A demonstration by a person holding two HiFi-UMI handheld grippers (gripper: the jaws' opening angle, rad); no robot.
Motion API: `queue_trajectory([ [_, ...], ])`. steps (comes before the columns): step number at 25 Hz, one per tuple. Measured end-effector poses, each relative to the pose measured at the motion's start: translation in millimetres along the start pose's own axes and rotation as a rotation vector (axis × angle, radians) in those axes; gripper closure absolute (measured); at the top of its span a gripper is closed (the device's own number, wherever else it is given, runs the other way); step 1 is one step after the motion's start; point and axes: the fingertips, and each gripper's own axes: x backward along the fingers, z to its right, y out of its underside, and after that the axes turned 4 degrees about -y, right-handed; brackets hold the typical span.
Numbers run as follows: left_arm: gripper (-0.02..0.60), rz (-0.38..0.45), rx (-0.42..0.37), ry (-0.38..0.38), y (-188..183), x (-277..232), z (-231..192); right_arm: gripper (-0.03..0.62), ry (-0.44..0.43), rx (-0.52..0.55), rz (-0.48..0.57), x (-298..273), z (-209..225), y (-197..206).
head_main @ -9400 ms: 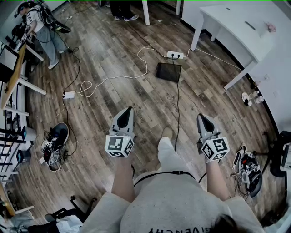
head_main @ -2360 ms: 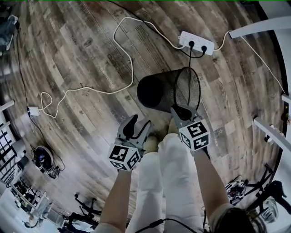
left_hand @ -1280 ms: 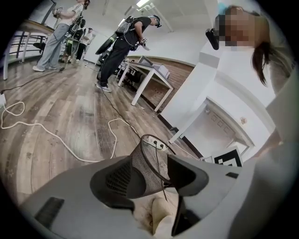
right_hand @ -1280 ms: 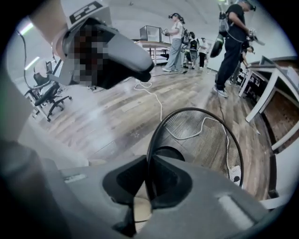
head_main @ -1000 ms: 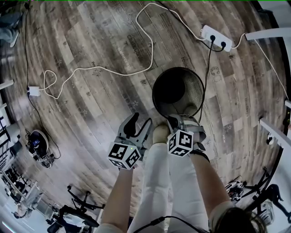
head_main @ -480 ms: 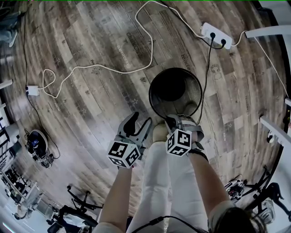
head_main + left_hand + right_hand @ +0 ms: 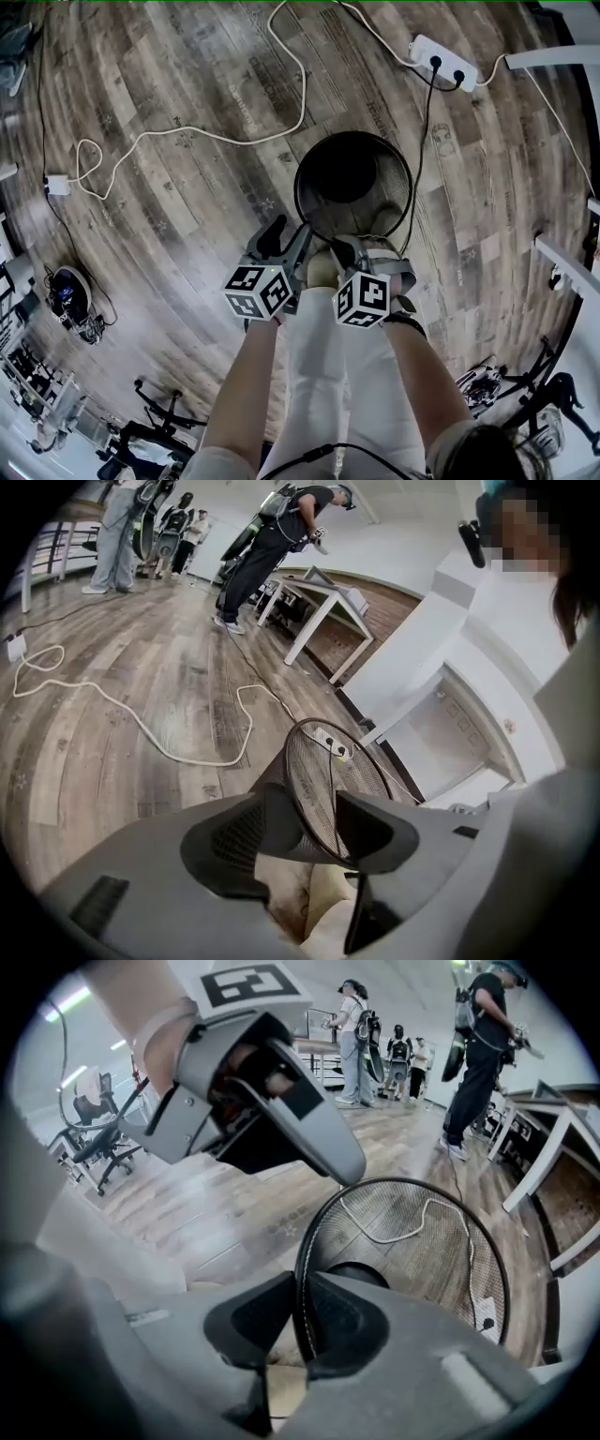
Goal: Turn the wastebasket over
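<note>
The black wire-mesh wastebasket point(image 7: 352, 183) stands upright on the wood floor with its mouth up, just in front of the person's shoes. My right gripper point(image 7: 349, 246) is shut on the near rim. In the right gripper view the thin rim wire point(image 7: 302, 1269) runs between the closed jaws of the right gripper point(image 7: 302, 1321). My left gripper point(image 7: 289, 232) reaches the rim beside it on the left. Its jaws stand open, one outside the mesh wall and one inside. The wastebasket point(image 7: 328, 780) fills the gap of the left gripper point(image 7: 323, 822).
A white power strip point(image 7: 442, 62) lies beyond the basket, with a black cable point(image 7: 424, 141) running past its right side and a white cable point(image 7: 281, 94) looping to the left. White table legs point(image 7: 562, 56) stand at the right. People point(image 7: 272, 546) stand far off by a desk.
The basket has gone from lying tilted to standing upright. In the last second my left gripper has dropped and moved right onto the rim; the right gripper has kept its hold.
</note>
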Motion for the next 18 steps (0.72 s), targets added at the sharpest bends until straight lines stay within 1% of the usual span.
queue_trajectory([
  [2,0.351,-0.022,0.015,-0.003,3,-13,-1,0.549,0.002,0.004,0.011,1,0,0],
  [4,0.351,-0.061,0.017,-0.019,7,-24,-4,0.549,0.004,0.006,0.019,1,-1,0],
  [6,0.353,-0.109,0.004,-0.039,12,-34,-7,0.549,0.007,0.009,0.025,2,-1,0],
  [8,0.356,-0.129,-0.014,-0.051,12,-42,-9,0.549,0.010,0.008,0.035,2,0,-1],
  [9,0.369,-0.130,-0.020,-0.055,11,-45,-9,0.549,0.010,0.003,0.042,3,0,-1],
  [10,0.409,-0.129,-0.023,-0.056,10,-47,-9,0.546,0.008,-0.005,0.051,3,1,-2],
  [12,0.462,-0.126,-0.020,-0.061,9,-50,-6,0.540,0.005,-0.026,0.065,4,2,-2],
  [14,0.482,-0.121,0.007,-0.078,9,-52,-6,0.537,0.004,-0.037,0.071,4,2,-1],
  [16,0.492,-0.117,0.054,-0.095,9,-52,-8,0.536,0.004,-0.044,0.078,5,3,-1],
  [18,0.499,-0.124,0.084,-0.112,9,-52,-9,0.531,-0.002,-0.065,0.096,6,4,-3],
])
